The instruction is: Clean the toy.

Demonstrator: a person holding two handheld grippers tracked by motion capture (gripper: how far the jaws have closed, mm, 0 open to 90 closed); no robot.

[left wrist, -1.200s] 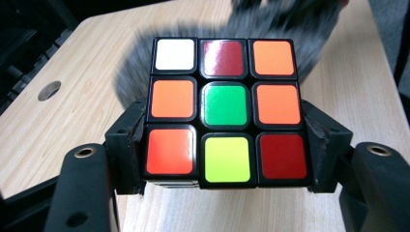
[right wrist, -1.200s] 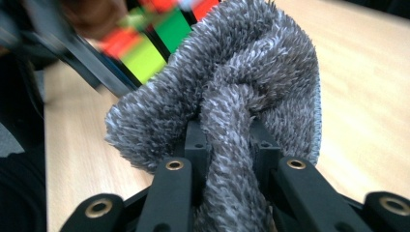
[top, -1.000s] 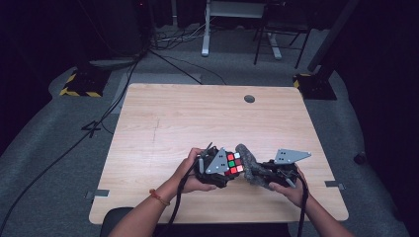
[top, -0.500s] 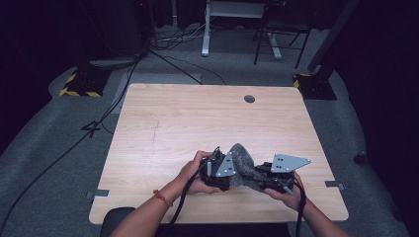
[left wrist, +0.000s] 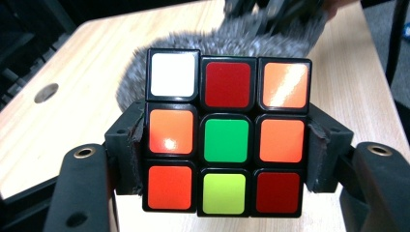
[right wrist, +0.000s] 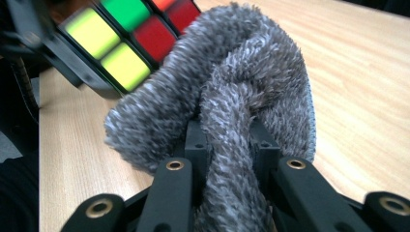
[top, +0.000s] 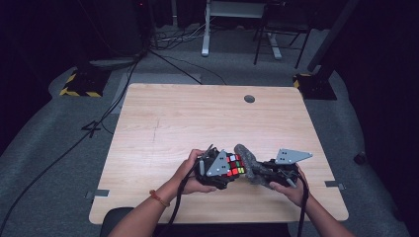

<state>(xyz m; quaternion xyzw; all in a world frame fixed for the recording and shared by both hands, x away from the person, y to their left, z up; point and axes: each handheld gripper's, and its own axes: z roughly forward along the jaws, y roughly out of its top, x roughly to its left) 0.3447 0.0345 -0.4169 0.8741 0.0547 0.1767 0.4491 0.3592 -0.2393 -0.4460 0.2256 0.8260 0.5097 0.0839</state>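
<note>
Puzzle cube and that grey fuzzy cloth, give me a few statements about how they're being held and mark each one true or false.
1. The left gripper is clamped on the puzzle cube. True.
2. The centre square of the cube face seen in the left gripper view is blue. False: it is green.
3. The right gripper pinches the grey fuzzy cloth. True.
4. The cloth lies flat in the middle of the table. False: it is bunched up in the right gripper, against the cube, near the table's near edge.
5. The cube's top-left square in the left gripper view is white. True.
</note>
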